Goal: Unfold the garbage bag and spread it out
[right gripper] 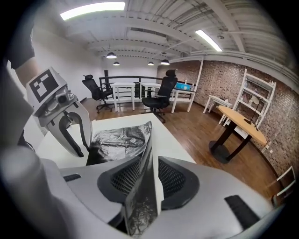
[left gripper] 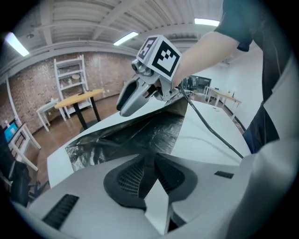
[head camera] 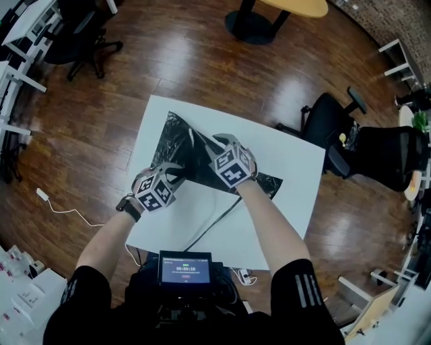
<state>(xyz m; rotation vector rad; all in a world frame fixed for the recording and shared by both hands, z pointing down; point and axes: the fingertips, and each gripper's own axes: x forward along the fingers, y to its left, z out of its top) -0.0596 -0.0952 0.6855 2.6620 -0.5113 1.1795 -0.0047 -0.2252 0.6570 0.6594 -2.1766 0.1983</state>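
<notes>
White rectangular tabletop (head camera: 283, 202) on dark polished wood floor (head camera: 188, 60) | black swivel office chair (head camera: 387, 158) at right | round yellow-topped pedestal table (head camera: 296, 5) beyond | small lit black screen (head camera: 184, 268) nearest camera | white corded adapter (head camera: 42, 194) lying on floor at left

White rectangular table (head camera: 296, 168) stands on a dark wooden floor (head camera: 202, 60), set at an angle. Black garbage bag (head camera: 176, 145) lies on its far half, glossy and creased, reaching from the far-left corner towards the right edge; the bag's near edge is raised off the surface at the middle. Thin dark cable (head camera: 215, 226) crosses the bare near half; contact with the tabletop cannot be judged.
</notes>
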